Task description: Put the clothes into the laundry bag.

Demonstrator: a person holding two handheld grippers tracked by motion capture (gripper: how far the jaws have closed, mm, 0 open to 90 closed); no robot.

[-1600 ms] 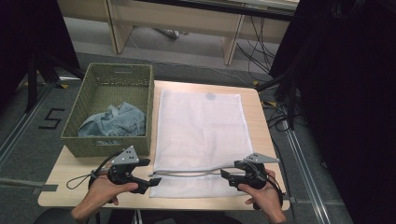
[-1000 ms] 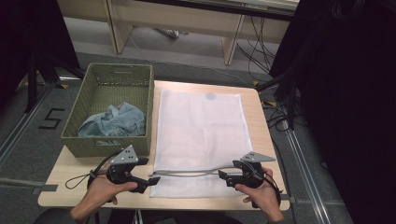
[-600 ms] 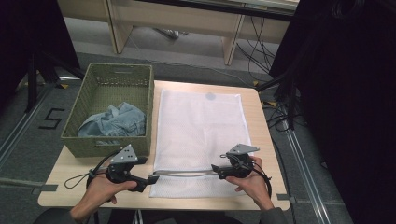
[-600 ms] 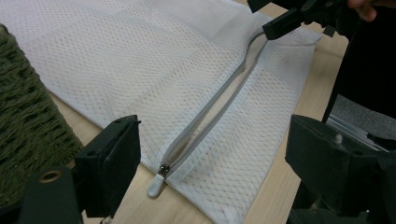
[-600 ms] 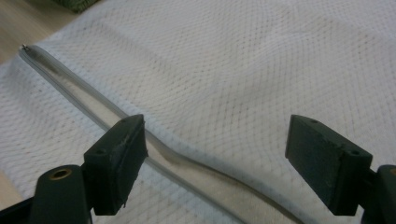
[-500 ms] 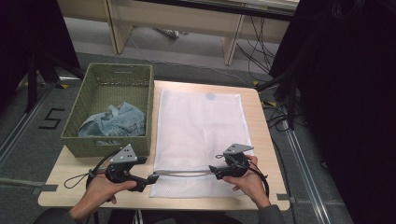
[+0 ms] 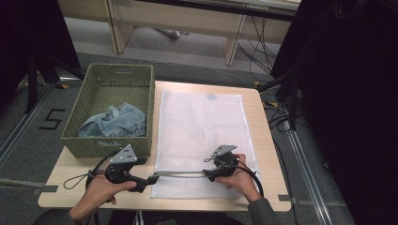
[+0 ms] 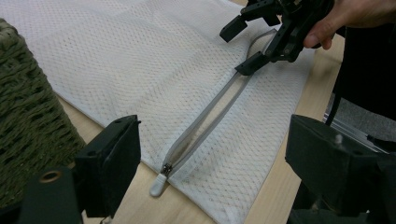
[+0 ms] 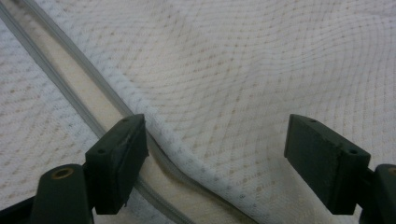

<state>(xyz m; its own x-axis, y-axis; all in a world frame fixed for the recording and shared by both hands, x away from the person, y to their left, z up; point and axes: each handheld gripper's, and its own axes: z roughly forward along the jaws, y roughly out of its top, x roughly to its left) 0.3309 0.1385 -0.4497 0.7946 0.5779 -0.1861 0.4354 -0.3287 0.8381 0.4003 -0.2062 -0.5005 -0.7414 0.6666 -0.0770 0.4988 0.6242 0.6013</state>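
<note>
A white mesh laundry bag (image 7: 202, 140) lies flat on a pale wooden table (image 7: 267, 136), just beside a green woven basket (image 7: 112, 89) that holds crumpled blue denim (image 7: 115, 123). A grey zipper (image 8: 205, 121) runs across the bag's near end and is unzipped, its pull tab (image 8: 158, 185) at the bag's left edge. The left gripper (image 7: 151, 180) sits at that tab, jaws apart and holding nothing. The right gripper (image 7: 206, 174) rests at the opening farther along, jaws wide apart, one jaw at the zipper's edge, mesh between them.
</note>
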